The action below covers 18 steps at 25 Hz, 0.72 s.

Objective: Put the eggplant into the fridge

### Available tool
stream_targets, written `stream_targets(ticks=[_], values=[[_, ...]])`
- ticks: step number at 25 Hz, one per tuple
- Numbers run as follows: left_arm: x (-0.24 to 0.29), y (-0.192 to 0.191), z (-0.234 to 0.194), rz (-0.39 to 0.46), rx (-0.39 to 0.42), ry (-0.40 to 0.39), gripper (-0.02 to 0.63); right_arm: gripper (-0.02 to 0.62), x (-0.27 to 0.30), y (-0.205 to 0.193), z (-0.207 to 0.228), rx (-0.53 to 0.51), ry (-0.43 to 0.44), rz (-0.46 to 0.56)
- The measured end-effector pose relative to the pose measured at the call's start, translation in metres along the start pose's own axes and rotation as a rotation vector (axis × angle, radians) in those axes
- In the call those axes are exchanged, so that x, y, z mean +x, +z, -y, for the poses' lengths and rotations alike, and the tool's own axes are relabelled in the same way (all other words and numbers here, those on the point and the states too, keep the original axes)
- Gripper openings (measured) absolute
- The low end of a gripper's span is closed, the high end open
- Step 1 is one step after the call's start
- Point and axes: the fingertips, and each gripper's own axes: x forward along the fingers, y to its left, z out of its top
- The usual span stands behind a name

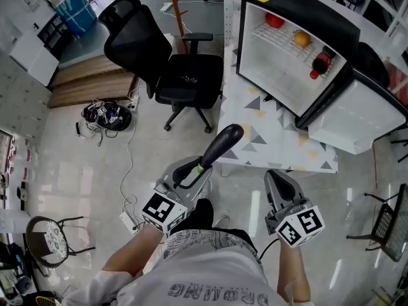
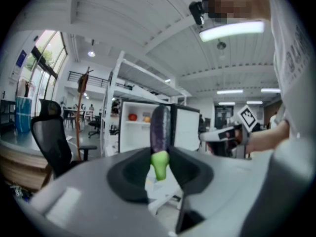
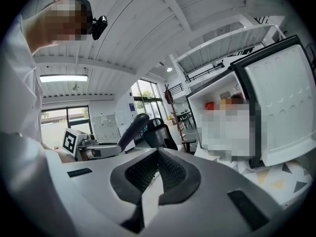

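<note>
A dark purple eggplant (image 1: 220,146) with a green stem juts forward and up from my left gripper (image 1: 197,169), which is shut on its stem end. In the left gripper view the eggplant (image 2: 160,127) stands upright between the pads, in front of the open fridge (image 2: 143,127). The black fridge (image 1: 293,50) stands on a table ahead of both grippers, with its door (image 1: 357,116) swung open to the right. My right gripper (image 1: 279,185) hovers near the table's front edge. Its pads (image 3: 165,169) meet at the tips and hold nothing.
Inside the fridge are a red fruit (image 1: 275,20), an orange one (image 1: 301,38) and a red bottle (image 1: 320,62). The table (image 1: 268,145) has a triangle-patterned cloth. A black office chair (image 1: 172,62) stands left of it. Cables (image 1: 107,115) and a power strip (image 1: 131,220) lie on the floor.
</note>
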Motion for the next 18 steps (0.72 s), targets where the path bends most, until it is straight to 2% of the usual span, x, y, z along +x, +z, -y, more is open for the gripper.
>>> stream_targets(ticks=[18], values=[[0.058,0.003,-0.081,-0.03,-0.016,-0.026,0.12,0.003,0.087,0.011,0.039,0.032,-0.013,-0.026]])
